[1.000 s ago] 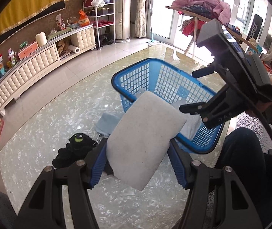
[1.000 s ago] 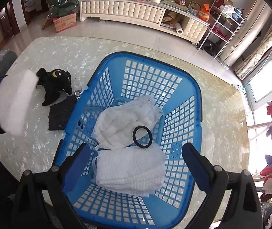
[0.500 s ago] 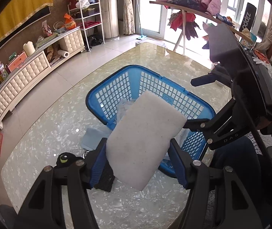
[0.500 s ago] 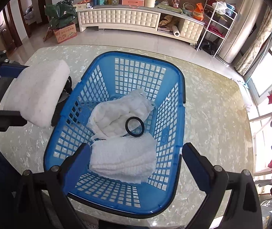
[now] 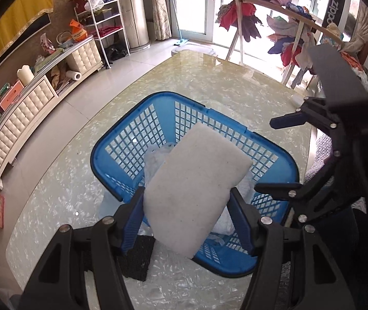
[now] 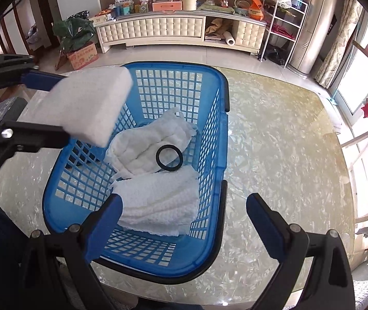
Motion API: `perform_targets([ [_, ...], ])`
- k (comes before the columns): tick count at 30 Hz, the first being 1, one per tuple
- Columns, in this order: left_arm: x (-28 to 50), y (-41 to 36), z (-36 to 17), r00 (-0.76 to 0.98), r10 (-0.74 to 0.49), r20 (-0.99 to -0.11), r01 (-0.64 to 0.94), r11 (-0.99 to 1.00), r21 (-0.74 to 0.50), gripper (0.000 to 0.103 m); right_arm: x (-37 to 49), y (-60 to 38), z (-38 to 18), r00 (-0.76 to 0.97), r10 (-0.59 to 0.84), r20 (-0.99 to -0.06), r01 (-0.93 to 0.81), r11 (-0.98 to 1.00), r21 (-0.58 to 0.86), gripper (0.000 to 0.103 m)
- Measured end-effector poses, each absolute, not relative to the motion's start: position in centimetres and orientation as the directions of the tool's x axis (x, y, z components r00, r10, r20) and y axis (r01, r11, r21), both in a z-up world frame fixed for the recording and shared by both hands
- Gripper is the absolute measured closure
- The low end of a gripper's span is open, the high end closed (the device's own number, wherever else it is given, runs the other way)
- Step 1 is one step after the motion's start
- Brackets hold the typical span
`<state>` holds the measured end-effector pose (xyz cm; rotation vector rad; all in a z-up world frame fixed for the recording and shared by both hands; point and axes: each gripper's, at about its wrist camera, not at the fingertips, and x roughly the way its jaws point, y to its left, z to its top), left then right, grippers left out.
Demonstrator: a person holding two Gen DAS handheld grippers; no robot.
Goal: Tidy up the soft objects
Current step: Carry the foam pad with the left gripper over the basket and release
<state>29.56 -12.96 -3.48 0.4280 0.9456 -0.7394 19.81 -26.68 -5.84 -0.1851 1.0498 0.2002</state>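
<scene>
My left gripper is shut on a thick white foam pad and holds it above the near corner of the blue plastic basket. In the right wrist view the pad hangs over the basket's left rim. Inside the basket lie a crumpled white cloth, a black ring and a folded white towel. My right gripper is open and empty, over the basket's near right edge; it also shows in the left wrist view.
A black mesh cloth lies on the marble table beside the basket, under my left gripper. A drying rack with clothes stands beyond the table's far end. A white sideboard lines the wall.
My left gripper has carried the foam pad from beside the basket to over it. The black plush toy has dropped out of both views. The right gripper stays open over the basket.
</scene>
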Motion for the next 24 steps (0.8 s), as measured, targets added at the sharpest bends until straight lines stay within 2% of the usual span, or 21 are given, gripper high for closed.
perform_targets([
  [24,35.9,-16.5,-10.8,0.296,-0.315,-0.902,0.755,0.655,0.019,0.041,20.9,-28.0,-7.7,0.464,0.095,-0.881,-0.203,0.979,-0.001,0.006],
])
